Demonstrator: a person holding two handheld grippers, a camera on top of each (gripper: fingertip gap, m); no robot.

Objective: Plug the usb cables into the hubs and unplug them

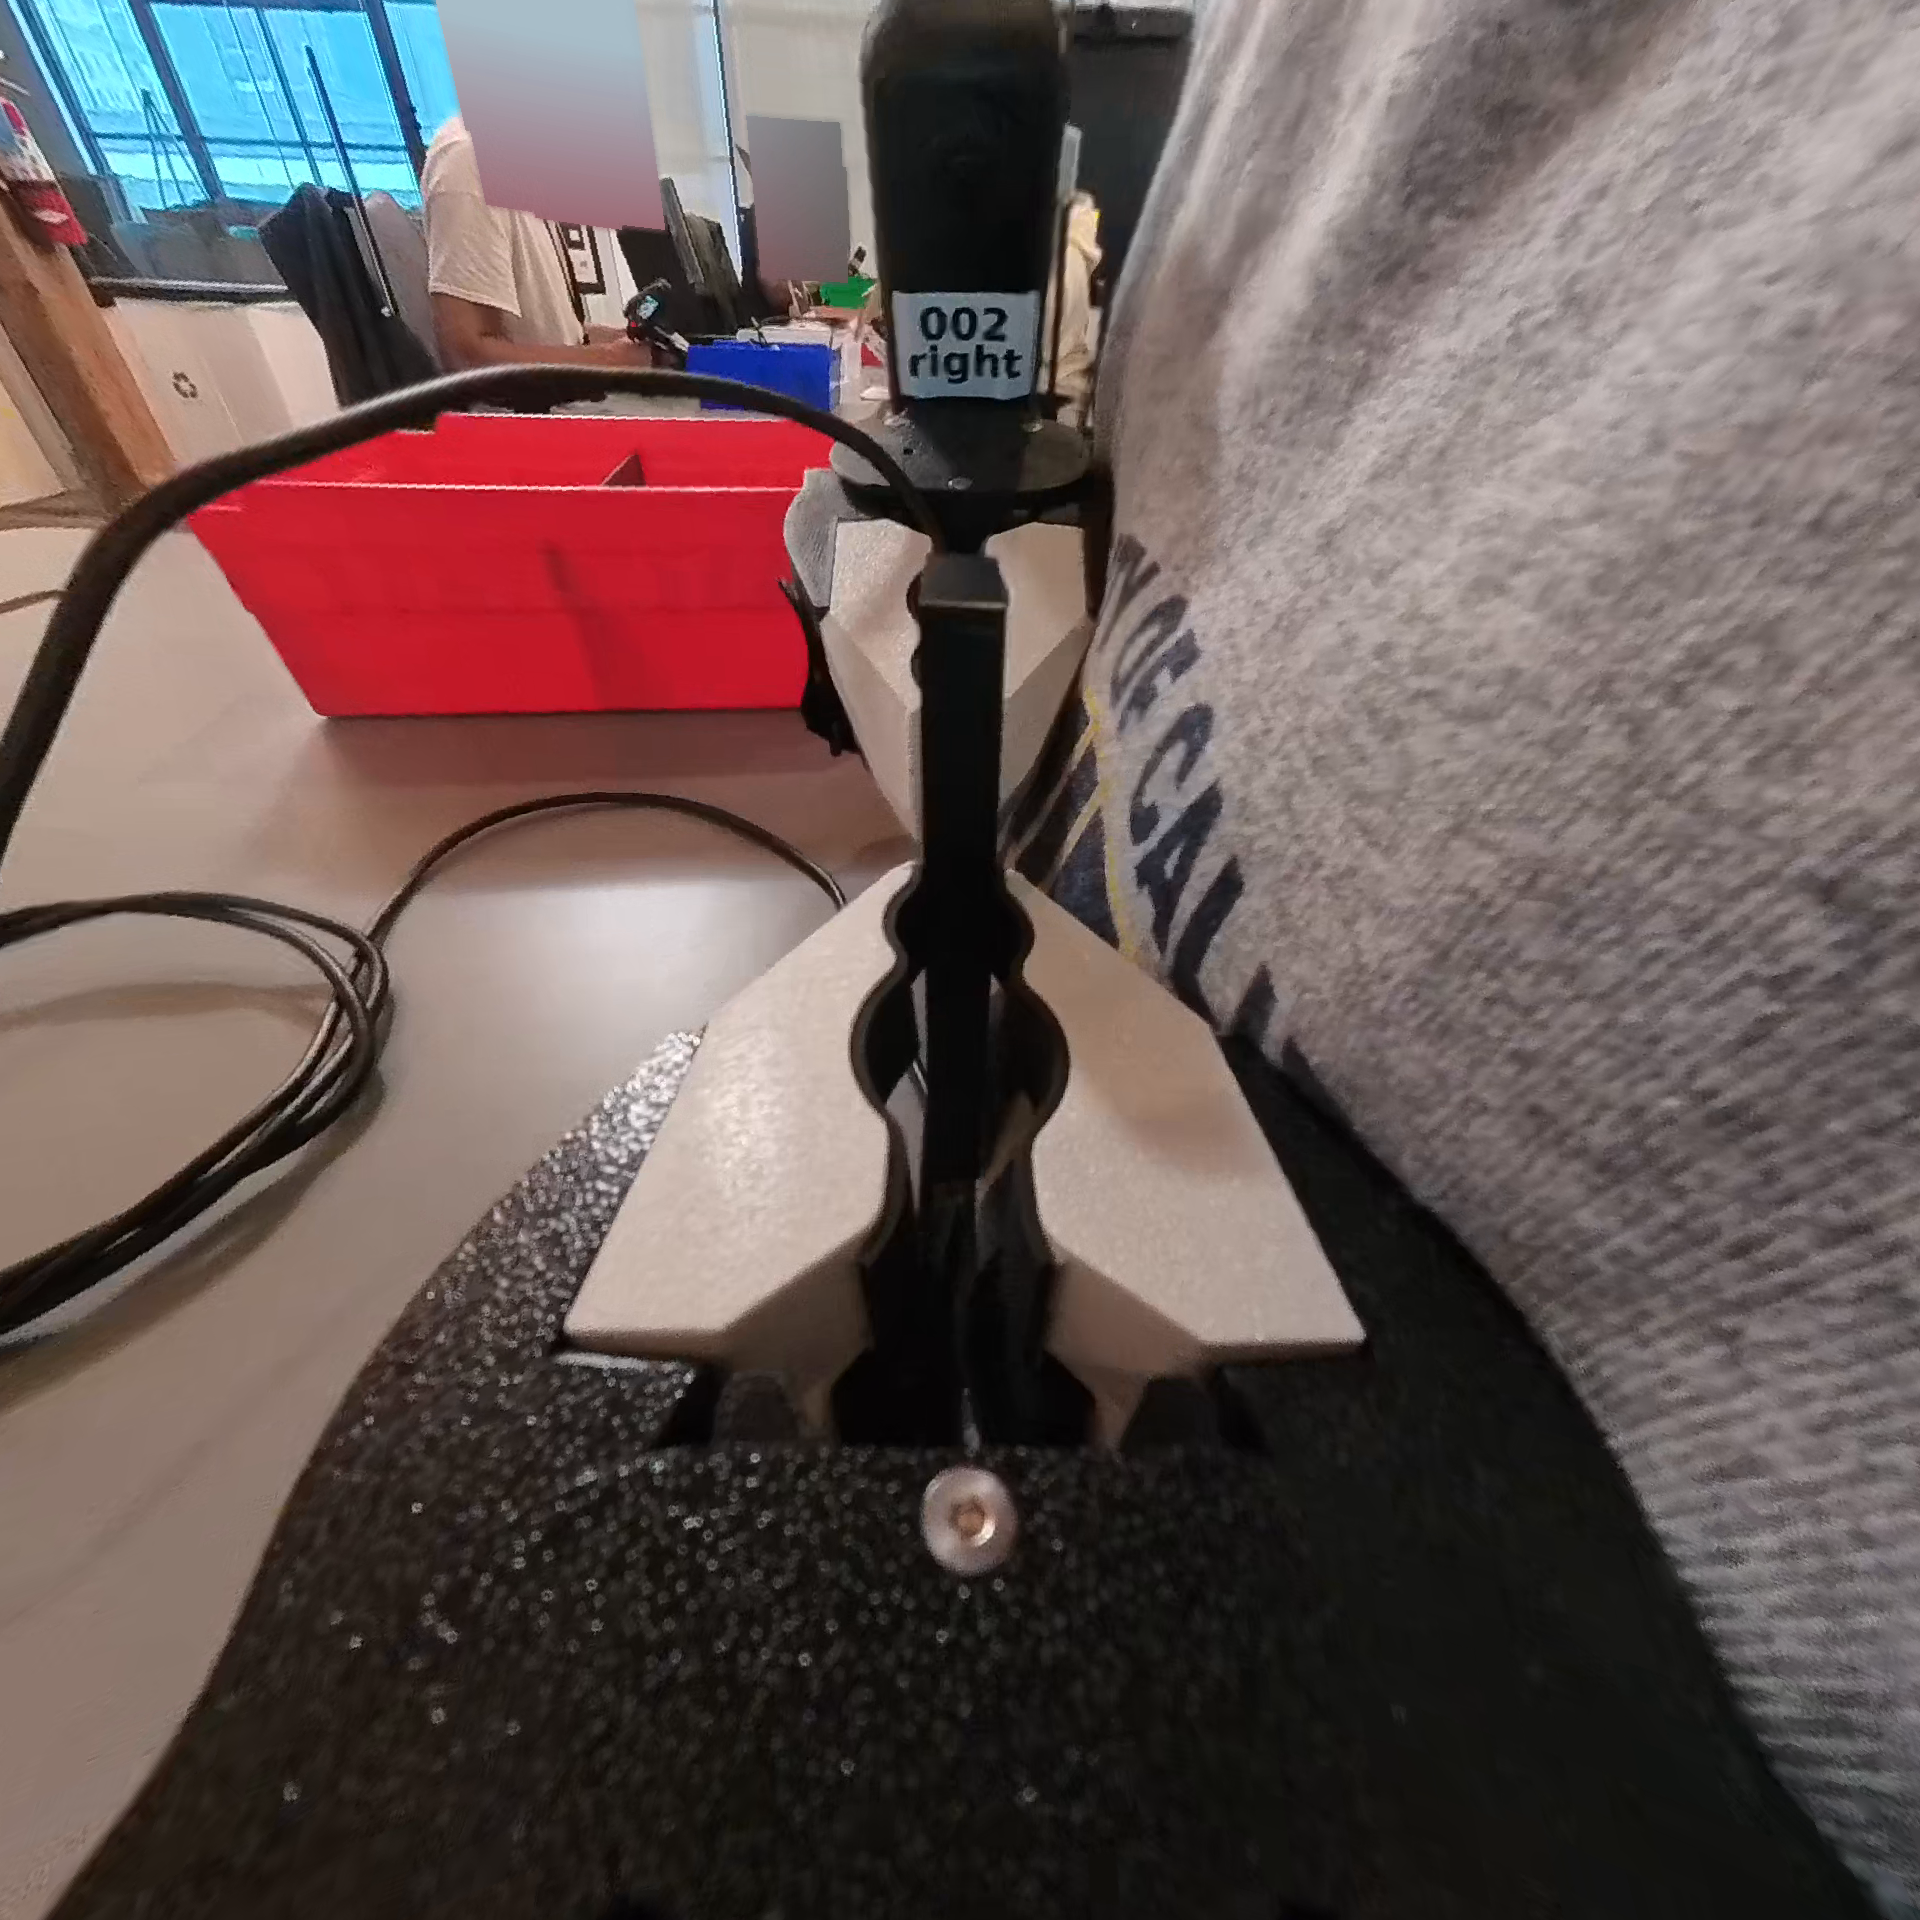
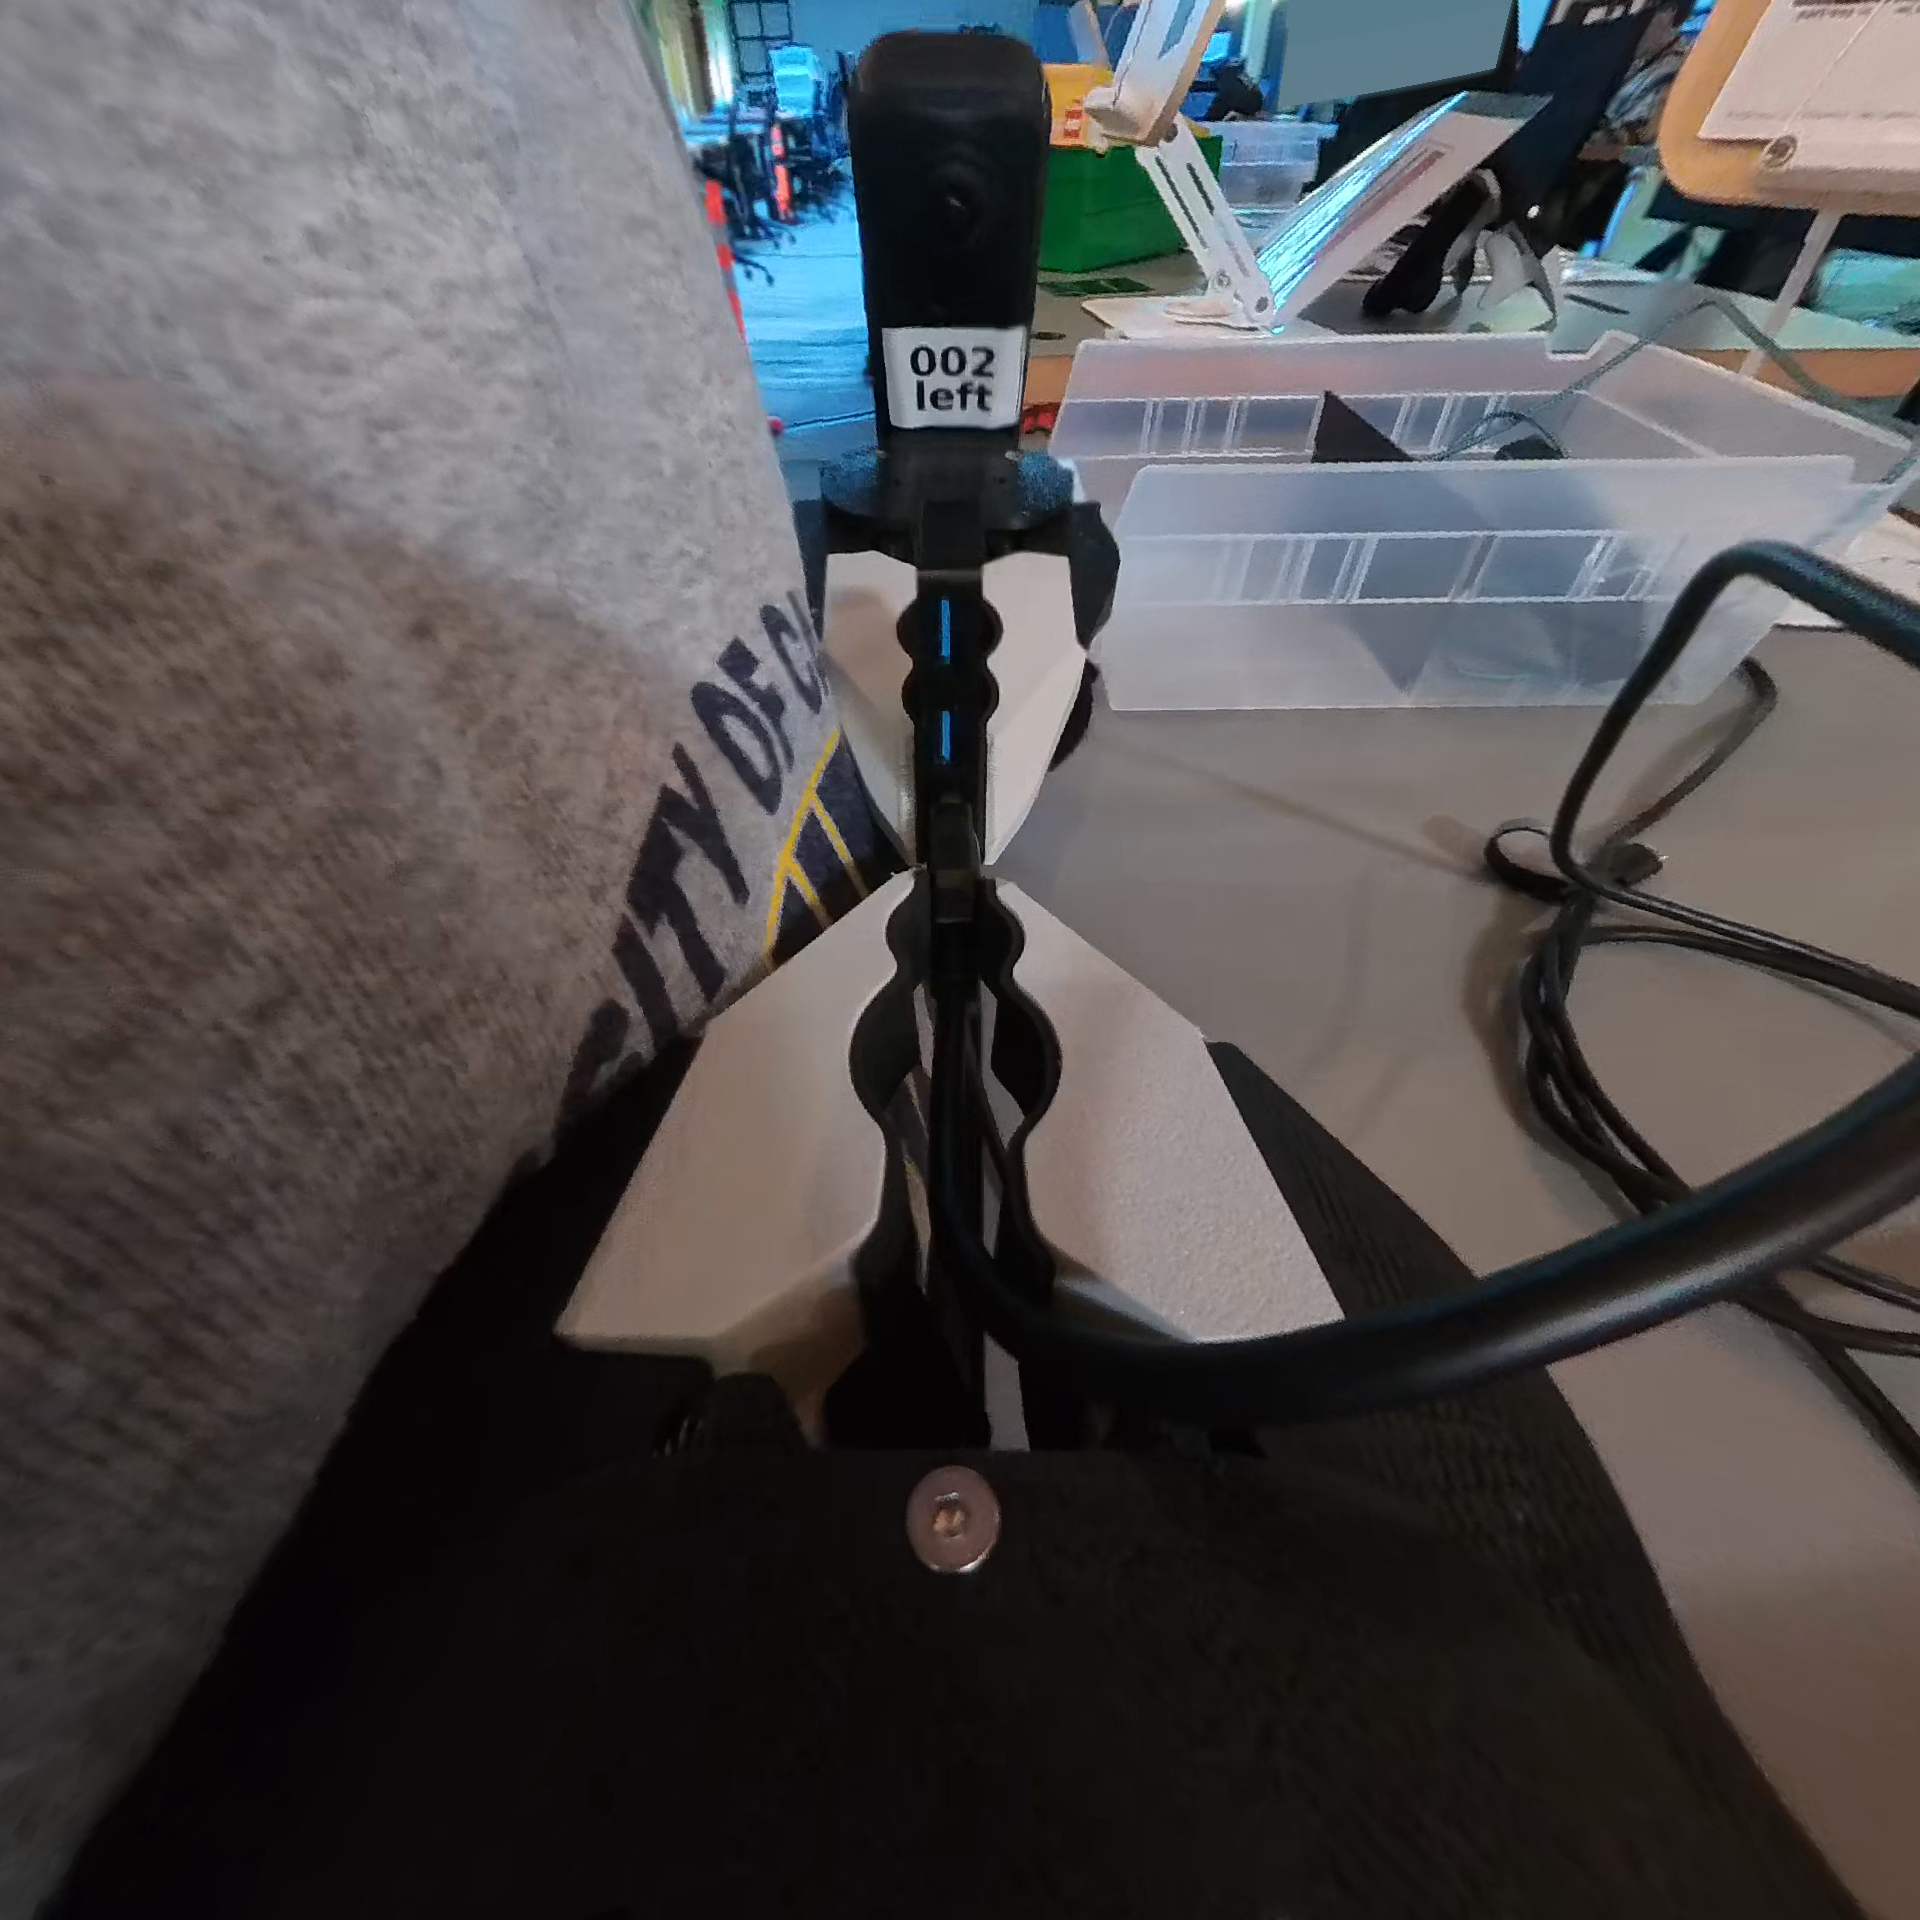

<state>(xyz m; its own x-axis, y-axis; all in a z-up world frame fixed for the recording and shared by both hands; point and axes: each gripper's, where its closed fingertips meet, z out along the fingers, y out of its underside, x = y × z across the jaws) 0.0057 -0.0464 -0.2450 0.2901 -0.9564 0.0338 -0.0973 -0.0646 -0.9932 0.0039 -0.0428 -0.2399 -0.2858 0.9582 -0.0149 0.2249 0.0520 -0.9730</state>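
Note:
My left gripper is shut on a slim black USB hub that sticks out forward. In the right wrist view the hub shows two blue ports. My right gripper is shut on the black plug of a USB cable, which loops back to the right. The plug meets the hub's near end, tip to tip with the left gripper. I cannot tell whether it is fully seated. The right gripper also shows in the left wrist view, with the cable arcing left.
A person's grey sweatshirt is close beside both grippers. A red divided bin and a clear plastic bin stand on the table. Loose black cables lie coiled on it. Left and right tips are no more than a few centimetres apart.

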